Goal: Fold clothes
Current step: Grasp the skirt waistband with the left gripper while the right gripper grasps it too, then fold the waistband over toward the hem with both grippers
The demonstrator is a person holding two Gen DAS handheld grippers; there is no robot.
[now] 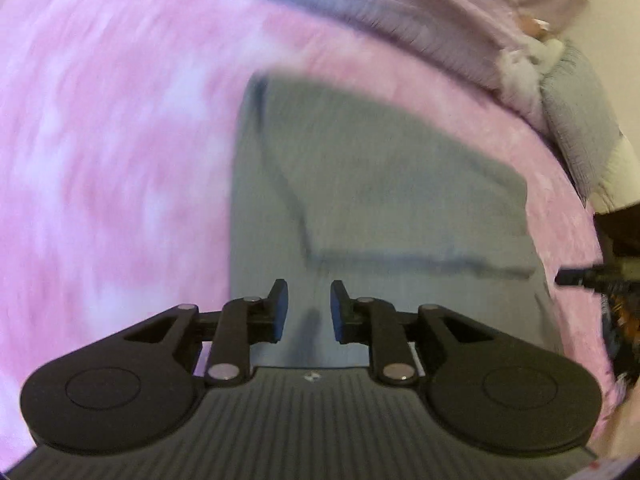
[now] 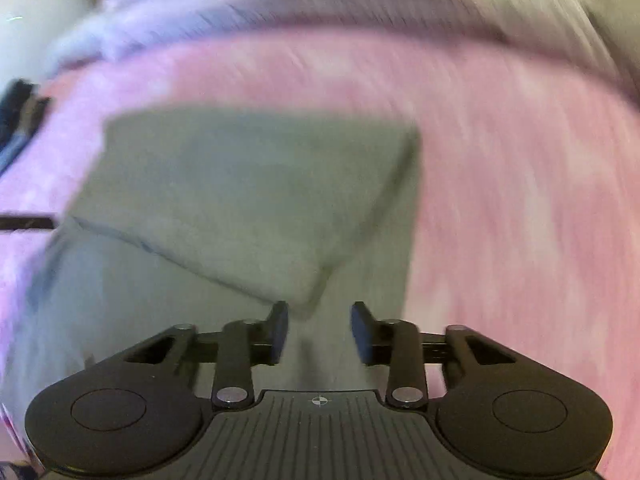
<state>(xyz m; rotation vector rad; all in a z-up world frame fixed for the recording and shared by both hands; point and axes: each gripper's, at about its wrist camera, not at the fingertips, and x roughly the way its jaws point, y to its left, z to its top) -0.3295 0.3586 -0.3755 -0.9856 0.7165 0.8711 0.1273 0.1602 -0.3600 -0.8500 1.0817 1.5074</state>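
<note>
A grey garment (image 1: 380, 184) lies flat on a pink bedspread (image 1: 112, 152), with a fold line running across it. My left gripper (image 1: 309, 308) hovers over its near part, the blue pads a small gap apart with nothing between them. In the right wrist view the same grey garment (image 2: 248, 184) shows a folded-over panel whose corner ends just ahead of the fingers. My right gripper (image 2: 320, 332) stands open above the cloth and holds nothing. Both views are blurred by motion.
A lilac blanket (image 1: 360, 12) is bunched along the far side of the bed. A grey ribbed cushion (image 1: 576, 120) and a pale soft toy (image 1: 520, 68) sit at the far right. The tip of the other gripper (image 1: 580, 276) shows at the right edge.
</note>
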